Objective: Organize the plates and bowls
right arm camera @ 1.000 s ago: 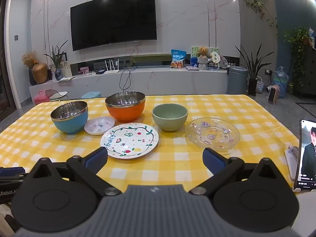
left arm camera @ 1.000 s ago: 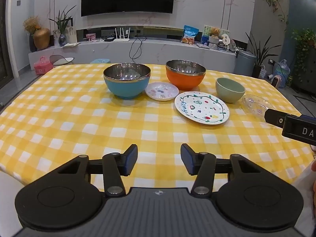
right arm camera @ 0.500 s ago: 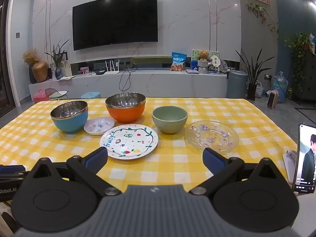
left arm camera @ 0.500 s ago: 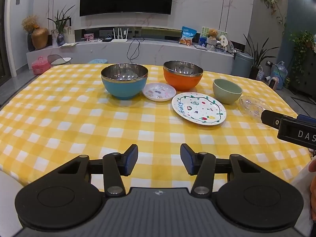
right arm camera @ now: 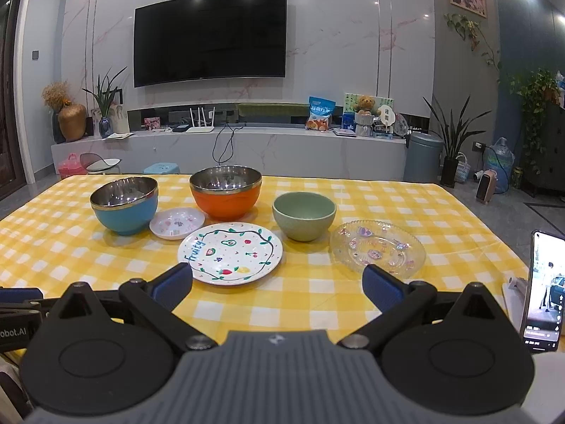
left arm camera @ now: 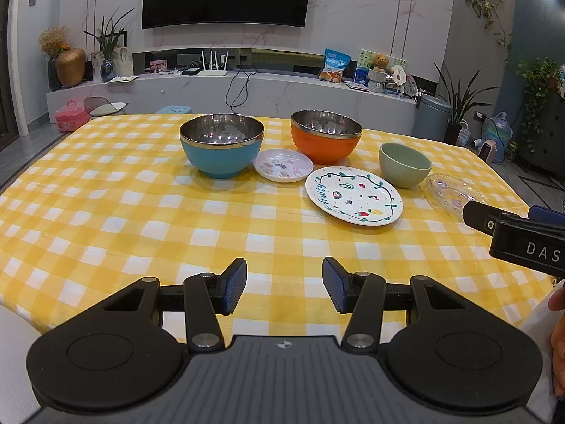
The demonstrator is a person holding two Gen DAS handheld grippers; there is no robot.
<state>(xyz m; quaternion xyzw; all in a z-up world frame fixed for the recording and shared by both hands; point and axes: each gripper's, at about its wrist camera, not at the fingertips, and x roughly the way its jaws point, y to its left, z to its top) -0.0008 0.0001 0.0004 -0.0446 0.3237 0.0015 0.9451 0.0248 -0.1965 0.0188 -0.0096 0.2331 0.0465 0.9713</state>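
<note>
While both of my grippers hang over the near edge of the bench, the dishes I have to sort sit in a loose cluster toward the far middle of the yellow checked cloth [right arm camera: 317,296]. From my right wrist view, the blue bowl [right arm camera: 124,205] stands furthest left, with the small white saucer [right arm camera: 177,223] just beside it and the orange bowl [right arm camera: 226,190] behind and to the right of that saucer; both of these bowls have shiny metal insides. In front of the orange bowl lies the fruit-painted plate [right arm camera: 230,253], its rim close to the saucer but, as far as I can tell, not touching it. The green bowl [right arm camera: 304,215] sits upright to the right of the plate, and the clear glass plate [right arm camera: 378,249] lies beside it, furthest right. My right gripper [right arm camera: 277,284] is spread wide with nothing between its blue pads, which frame the painted plate and the near rim of the glass plate from well short of them. My left gripper [left arm camera: 284,284] is parted to a moderate gap, also empty, hovering over bare cloth near the bench edge. A phone [right arm camera: 545,288] stands propped at the right edge of the bench with its screen lit. Beyond the bench hangs a dark television [right arm camera: 210,37] on a marble wall.
</note>
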